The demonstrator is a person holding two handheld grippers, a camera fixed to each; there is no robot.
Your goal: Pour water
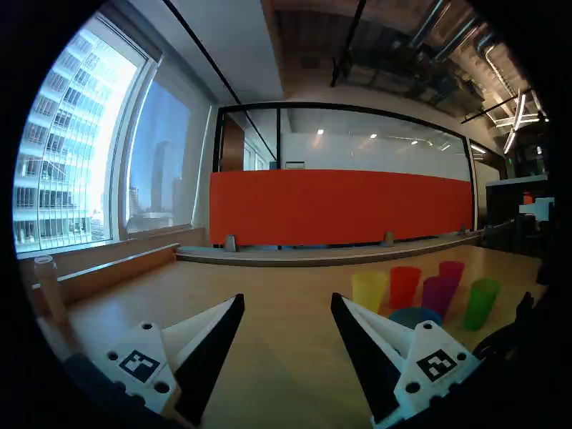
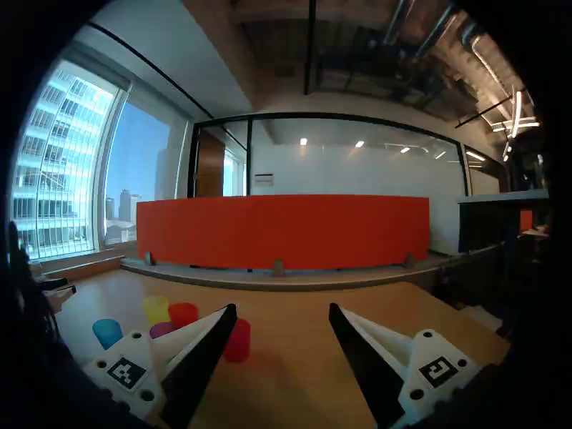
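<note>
Where they cluster, the cups point(image 1: 404, 286) stand upright, mouths up.

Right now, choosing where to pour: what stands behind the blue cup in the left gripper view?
The red cup and purple cup stand just behind the blue cup; its base is hidden by a finger of the left gripper.

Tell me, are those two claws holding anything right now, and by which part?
Nothing is held. The left gripper and the right gripper are both open over the wooden table; the coloured cups stand ungripped.
</note>
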